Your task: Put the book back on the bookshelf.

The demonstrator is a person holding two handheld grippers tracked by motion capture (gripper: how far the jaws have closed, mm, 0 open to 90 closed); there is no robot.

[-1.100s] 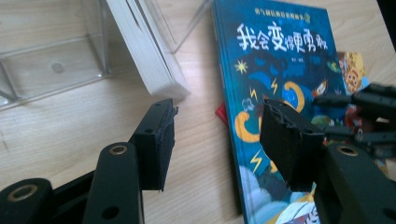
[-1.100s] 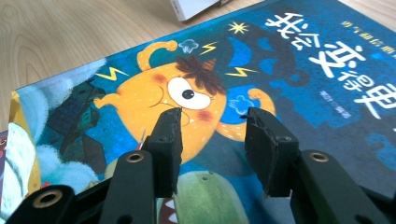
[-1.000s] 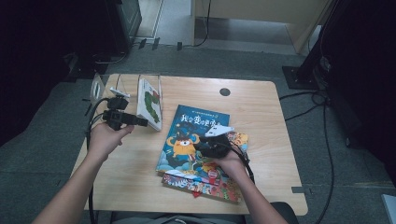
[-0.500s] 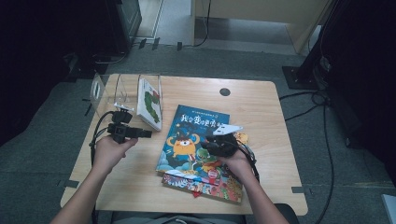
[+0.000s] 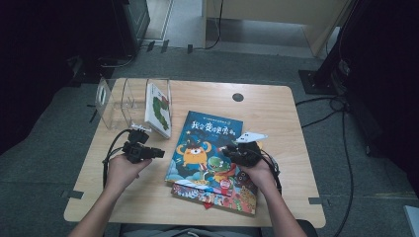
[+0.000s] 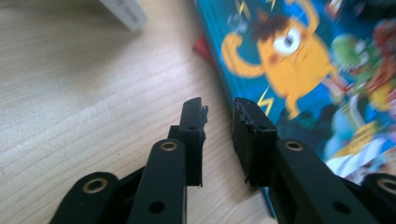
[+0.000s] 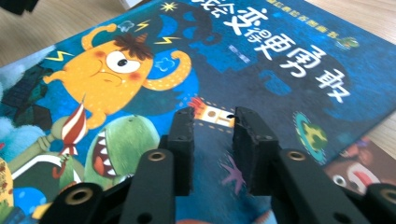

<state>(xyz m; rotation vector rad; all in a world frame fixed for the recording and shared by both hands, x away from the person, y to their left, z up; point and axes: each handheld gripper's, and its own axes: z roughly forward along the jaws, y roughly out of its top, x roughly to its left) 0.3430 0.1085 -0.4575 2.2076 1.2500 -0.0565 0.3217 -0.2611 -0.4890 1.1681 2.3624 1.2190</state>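
On the wooden counter [image 5: 276,113] lies the blue picture book [image 5: 210,148], stacked on a red book [image 5: 217,197]. The right gripper [image 5: 231,150] hovers over its cover and the left gripper [image 5: 157,153] beside its left edge. Both have just been closing, jaws narrowly parted and holding nothing.

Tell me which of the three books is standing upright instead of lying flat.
The white book with the green picture, standing in the clear holder. The blue monster book and the red book under it lie flat on the table.

Blue monster picture book [image 5: 207,148], flat, closed, atop red book [image 5: 217,197]
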